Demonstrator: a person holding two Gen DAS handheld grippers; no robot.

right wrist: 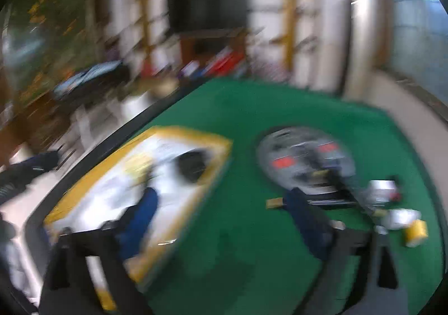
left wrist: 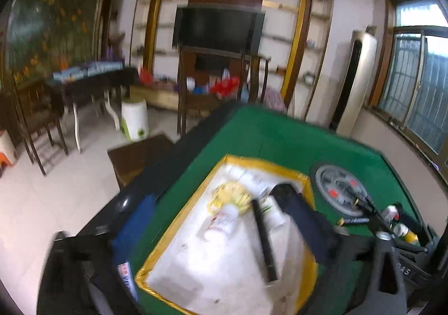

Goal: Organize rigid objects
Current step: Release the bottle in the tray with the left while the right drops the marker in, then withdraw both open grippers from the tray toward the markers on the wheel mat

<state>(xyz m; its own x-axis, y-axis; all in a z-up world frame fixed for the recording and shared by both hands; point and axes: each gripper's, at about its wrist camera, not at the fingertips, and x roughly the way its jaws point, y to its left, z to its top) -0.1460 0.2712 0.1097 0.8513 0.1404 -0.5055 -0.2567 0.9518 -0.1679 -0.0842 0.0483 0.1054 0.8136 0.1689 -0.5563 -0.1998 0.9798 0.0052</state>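
Observation:
A white foam box with a yellow taped rim (left wrist: 156,256) sits on the green table (left wrist: 280,141). Inside lie a white bottle (left wrist: 221,222), a yellow crinkled item (left wrist: 231,194), a black stick (left wrist: 264,239), a second white bottle (left wrist: 275,214) and a dark object (left wrist: 282,190). My left gripper (left wrist: 221,233) is open above the box, its blue fingers (left wrist: 134,228) spread wide and empty. My right gripper (right wrist: 224,214) is open and empty over the green felt beside the box (right wrist: 207,141); this view is heavily blurred. Small bottles (left wrist: 403,229) and a yellow-capped item (right wrist: 417,232) lie at the right.
A round grey panel with red buttons (left wrist: 338,189) is set in the table centre, also in the right wrist view (right wrist: 305,158). Black pens (left wrist: 364,203) lie across it. The black table edge (left wrist: 156,169) runs at left. Chairs, a TV cabinet and a tiled floor lie beyond.

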